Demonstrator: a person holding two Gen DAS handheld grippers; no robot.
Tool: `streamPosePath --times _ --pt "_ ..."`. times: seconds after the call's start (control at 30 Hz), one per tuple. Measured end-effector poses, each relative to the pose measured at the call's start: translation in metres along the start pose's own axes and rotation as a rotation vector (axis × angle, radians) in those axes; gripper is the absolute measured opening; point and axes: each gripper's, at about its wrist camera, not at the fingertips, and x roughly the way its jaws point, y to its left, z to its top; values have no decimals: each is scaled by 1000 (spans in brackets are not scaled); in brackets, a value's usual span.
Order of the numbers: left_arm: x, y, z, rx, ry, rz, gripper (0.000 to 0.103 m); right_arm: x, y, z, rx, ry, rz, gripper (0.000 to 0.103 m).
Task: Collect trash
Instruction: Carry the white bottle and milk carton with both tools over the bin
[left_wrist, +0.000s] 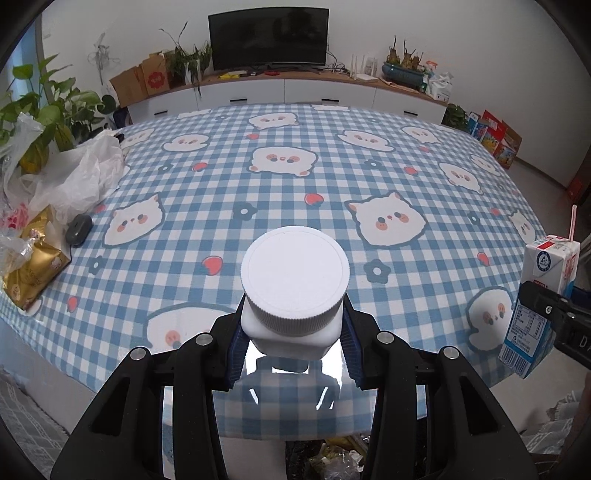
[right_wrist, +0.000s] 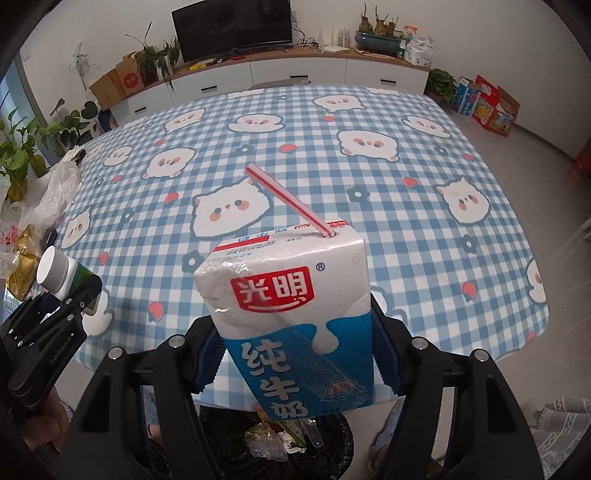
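My left gripper (left_wrist: 293, 326) is shut on a white bottle (left_wrist: 294, 273) with a ribbed white cap, held upright over the near edge of the table. The right wrist view shows that bottle (right_wrist: 61, 275) at the far left with a green label, in the left gripper (right_wrist: 64, 308). My right gripper (right_wrist: 295, 354) is shut on a blue and white milk carton (right_wrist: 291, 314) with a red-striped straw (right_wrist: 284, 195) sticking out of its top. The carton (left_wrist: 543, 295) also shows at the right of the left wrist view. Under both grippers stands a black-lined trash bin (right_wrist: 332, 454) with crumpled wrappers inside.
The round table (left_wrist: 295, 177) wears a blue checked cloth with cartoon animals. At its left edge lie white plastic bags (left_wrist: 74, 177), a gold packet (left_wrist: 33, 266) and a small dark grey object (left_wrist: 78, 229). A person's hand (right_wrist: 40, 428) grips the left tool.
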Motion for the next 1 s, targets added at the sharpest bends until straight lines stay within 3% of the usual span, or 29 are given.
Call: streamPosePath --times 0.57,1.0 --pt "-61 -11 -52 -5 -43 -25 43 -52 11 -64 -32 -64 -9 65" --pt "-68 4 -128 -37 0 -18 43 -60 16 -117 -45 -52 -16 65"
